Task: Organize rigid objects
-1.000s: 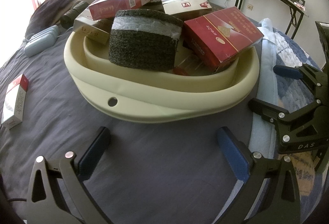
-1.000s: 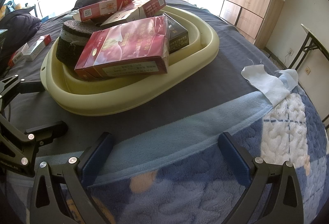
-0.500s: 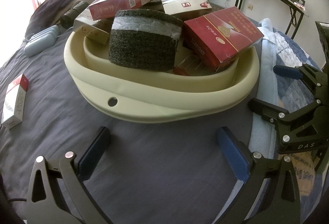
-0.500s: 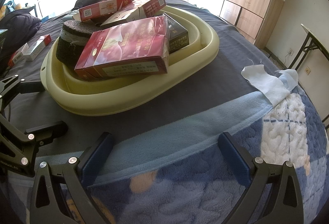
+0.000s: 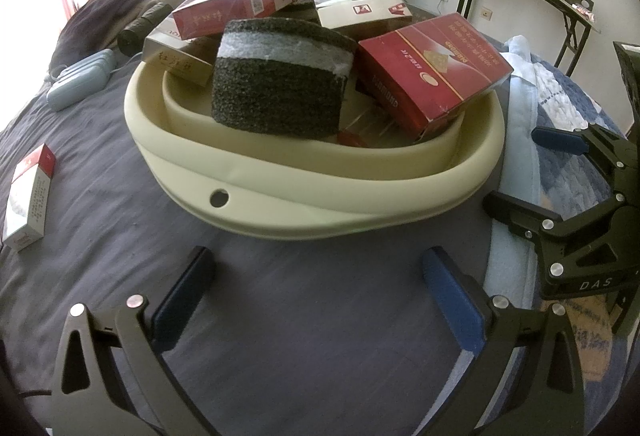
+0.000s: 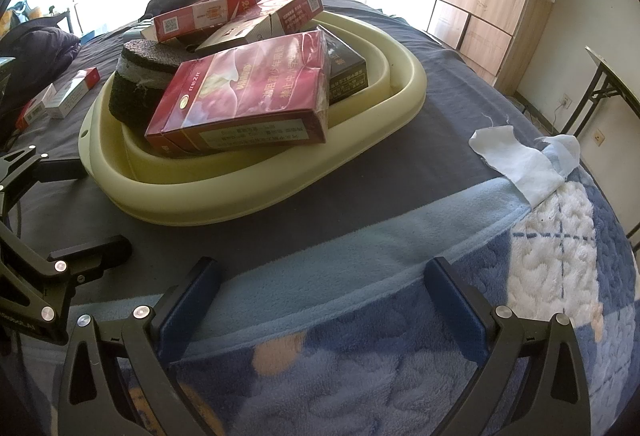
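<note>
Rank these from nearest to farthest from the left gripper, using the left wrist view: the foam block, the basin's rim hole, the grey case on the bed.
1. Rim hole: just ahead of the left gripper, on the basin's near wall.
2. Foam block: inside the basin, behind the near rim.
3. Grey case: far left on the bed, beyond the basin's left end.
</note>
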### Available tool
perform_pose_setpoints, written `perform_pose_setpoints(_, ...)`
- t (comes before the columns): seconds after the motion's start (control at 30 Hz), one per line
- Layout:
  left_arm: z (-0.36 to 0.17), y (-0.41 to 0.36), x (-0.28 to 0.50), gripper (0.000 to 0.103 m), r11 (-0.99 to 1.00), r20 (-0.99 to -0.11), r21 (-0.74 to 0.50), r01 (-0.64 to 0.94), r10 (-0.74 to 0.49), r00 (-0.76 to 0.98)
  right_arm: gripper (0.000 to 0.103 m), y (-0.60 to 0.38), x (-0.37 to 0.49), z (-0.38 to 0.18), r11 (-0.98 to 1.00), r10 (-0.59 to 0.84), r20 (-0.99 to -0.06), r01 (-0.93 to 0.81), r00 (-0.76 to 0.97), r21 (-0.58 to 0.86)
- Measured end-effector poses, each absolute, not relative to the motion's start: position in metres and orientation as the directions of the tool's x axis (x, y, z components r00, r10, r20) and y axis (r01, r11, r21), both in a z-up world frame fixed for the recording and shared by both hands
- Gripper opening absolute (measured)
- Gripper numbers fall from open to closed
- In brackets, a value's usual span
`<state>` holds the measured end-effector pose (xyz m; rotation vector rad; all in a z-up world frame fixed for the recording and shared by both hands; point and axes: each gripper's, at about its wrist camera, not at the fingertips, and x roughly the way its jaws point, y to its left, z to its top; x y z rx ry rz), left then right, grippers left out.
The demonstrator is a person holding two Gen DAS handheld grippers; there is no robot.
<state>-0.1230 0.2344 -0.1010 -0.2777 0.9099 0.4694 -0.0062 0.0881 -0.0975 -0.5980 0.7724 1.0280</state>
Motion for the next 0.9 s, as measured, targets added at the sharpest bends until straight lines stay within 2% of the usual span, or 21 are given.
perform_pose_setpoints(0.9,-0.1007,0.2357,-0.1241,0.103,0.854,-0.809,-0.036,-0.519,0.280,0.517,0.103,0.0881,-0.0061,-0.0975,0.404,0.522,-0.798,-0.911,0.303,-0.082)
